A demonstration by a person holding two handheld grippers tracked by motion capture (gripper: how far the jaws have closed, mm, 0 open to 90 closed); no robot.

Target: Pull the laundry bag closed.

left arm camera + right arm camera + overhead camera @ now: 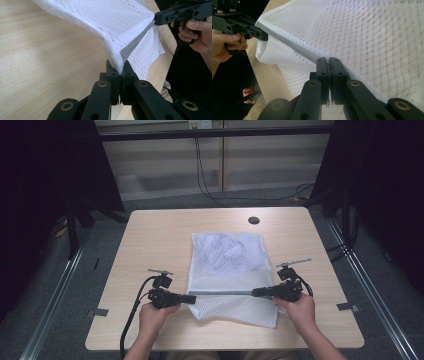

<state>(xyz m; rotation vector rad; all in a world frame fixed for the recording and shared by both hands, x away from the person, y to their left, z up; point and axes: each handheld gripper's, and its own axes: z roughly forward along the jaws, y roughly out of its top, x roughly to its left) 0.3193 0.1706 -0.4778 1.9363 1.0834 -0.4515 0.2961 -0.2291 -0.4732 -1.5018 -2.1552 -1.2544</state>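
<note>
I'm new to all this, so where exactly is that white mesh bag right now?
In the high view the white mesh bag lies mid-table, its near grey edge pinched between the left gripper and the right gripper.

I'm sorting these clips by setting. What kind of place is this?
Probably a lab or recording studio: a bare wooden table on grey carpet, black curtains at both sides, loose cables along the wall.

Contents of mesh bag (227, 255) blurred behind the netting; pale crumpled shape only, kind cannot be told. Bag's grey edge band (292, 45) hidden where clamped inside left gripper (121, 68) and right gripper (328, 61). Bag's far end cut off by top edge in both gripper views. Forearms cut off at bottom edge of high view. Dark disc (254, 220) on table (150, 240) too small to identify.
</note>
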